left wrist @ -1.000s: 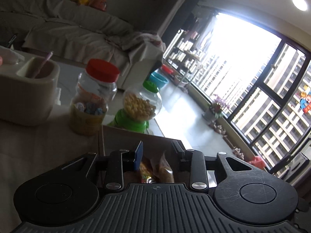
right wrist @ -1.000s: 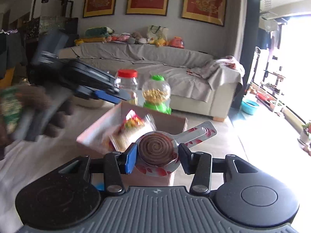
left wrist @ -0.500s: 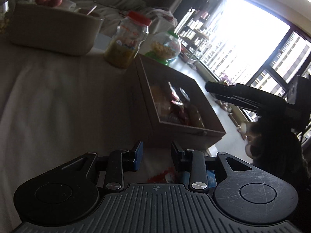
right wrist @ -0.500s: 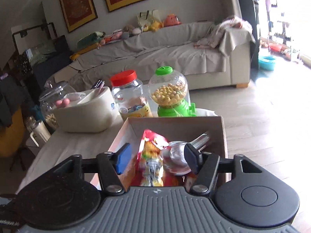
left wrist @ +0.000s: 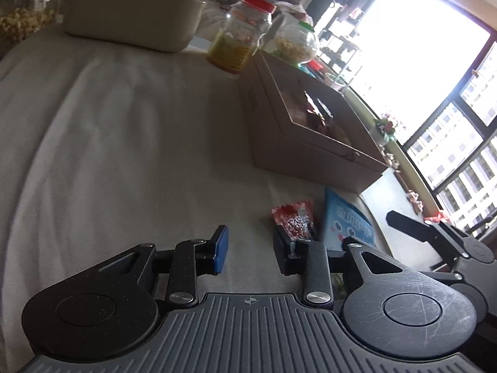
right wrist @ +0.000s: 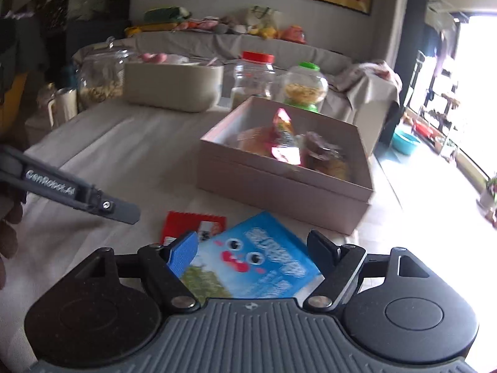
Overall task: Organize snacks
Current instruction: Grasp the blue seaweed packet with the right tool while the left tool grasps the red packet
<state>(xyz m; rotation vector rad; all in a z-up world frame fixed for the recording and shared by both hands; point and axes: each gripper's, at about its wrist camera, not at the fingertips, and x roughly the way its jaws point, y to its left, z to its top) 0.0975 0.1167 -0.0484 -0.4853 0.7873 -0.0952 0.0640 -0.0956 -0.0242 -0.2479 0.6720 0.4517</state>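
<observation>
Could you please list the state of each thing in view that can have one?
Left hand-held gripper: open, empty.
Right hand-held gripper: open, jaws just widened, over the blue packet.
Cardboard box: open-topped, snacks inside.
Blue packet: flat on table.
Red packet: flat on table.
Red-lidded jar: lidded, upright.

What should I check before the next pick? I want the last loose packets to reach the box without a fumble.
1. right gripper open, nothing between its jaws, which have just been opening: ok.
2. blue packet lies flat ahead of it, on the table: ok.
3. left gripper part open, empty: ok.
4. red packet lined up between the left fingers: not ok, it sits off to the right finger's side.
5. Packets apart: cannot tell, the blue edge may overlap the red.
6. box has room: ok, bare floor shows.
</observation>
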